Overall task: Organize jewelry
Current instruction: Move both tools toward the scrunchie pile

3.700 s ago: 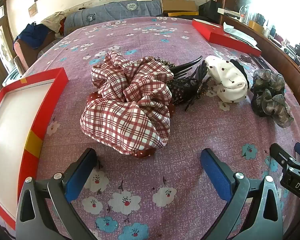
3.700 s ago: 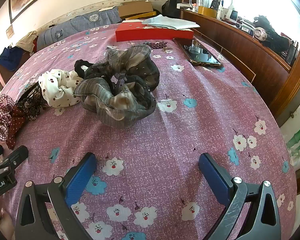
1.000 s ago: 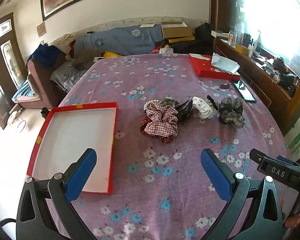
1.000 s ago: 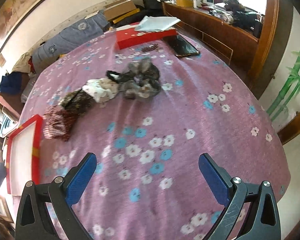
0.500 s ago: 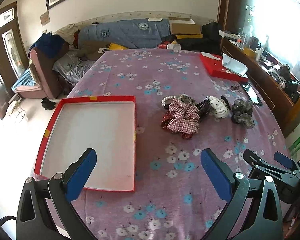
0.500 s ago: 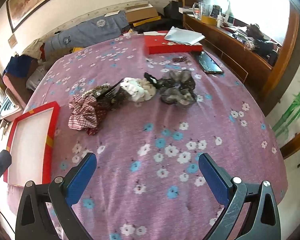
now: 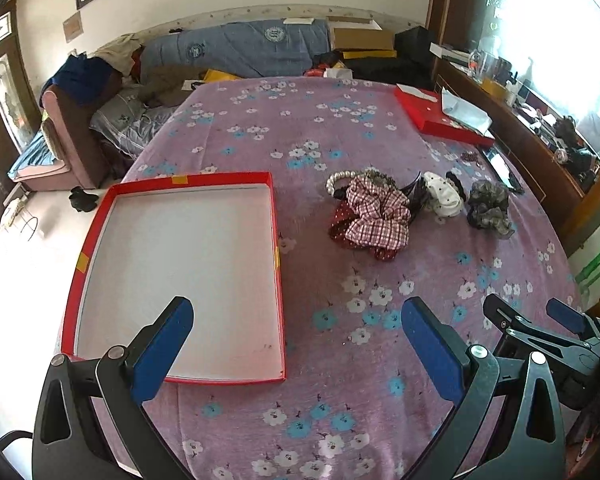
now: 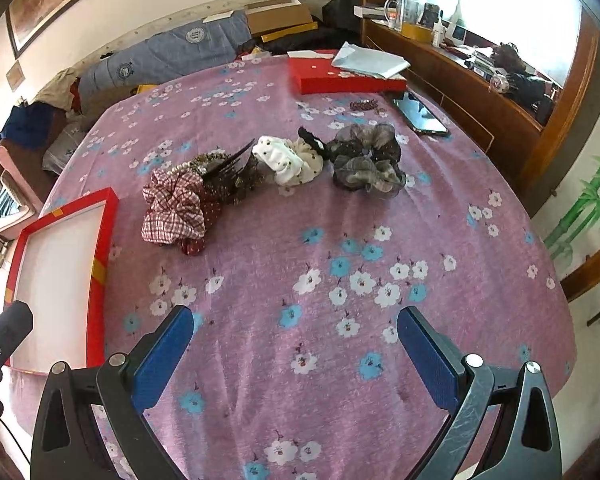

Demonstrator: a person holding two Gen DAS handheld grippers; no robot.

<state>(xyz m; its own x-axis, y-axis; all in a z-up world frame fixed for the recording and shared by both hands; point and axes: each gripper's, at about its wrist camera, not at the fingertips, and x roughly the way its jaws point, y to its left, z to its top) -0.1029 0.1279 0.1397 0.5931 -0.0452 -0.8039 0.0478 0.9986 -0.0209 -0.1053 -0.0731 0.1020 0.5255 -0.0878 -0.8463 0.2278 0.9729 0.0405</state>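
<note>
A row of hair accessories lies mid-table on the purple floral cloth: a red plaid scrunchie [image 7: 376, 216] [image 8: 174, 208], a dark clip and beaded pieces [image 8: 230, 174], a white dotted scrunchie [image 7: 444, 198] [image 8: 290, 160], and a grey sheer scrunchie [image 7: 490, 208] [image 8: 366, 162]. A pearl band [image 7: 340, 179] sits behind the plaid one. An empty red-rimmed box [image 7: 272, 216] [image 8: 102, 248] lies at the left. My left gripper [image 7: 296, 344] is open above the box's near corner. My right gripper [image 8: 294, 354] is open, well short of the accessories.
A red box lid [image 7: 432, 118] [image 8: 340, 80] with papers lies at the far right, beside a phone [image 8: 420, 118] and a small dark beaded piece [image 8: 366, 106]. A wooden sideboard [image 8: 480, 84] runs along the right edge. A sofa [image 7: 76, 136] stands beyond the left side.
Both grippers have pulled back and risen from close over the scrunchies to a high, wide view of the whole table. The objects have not moved, and both grippers stayed open.
</note>
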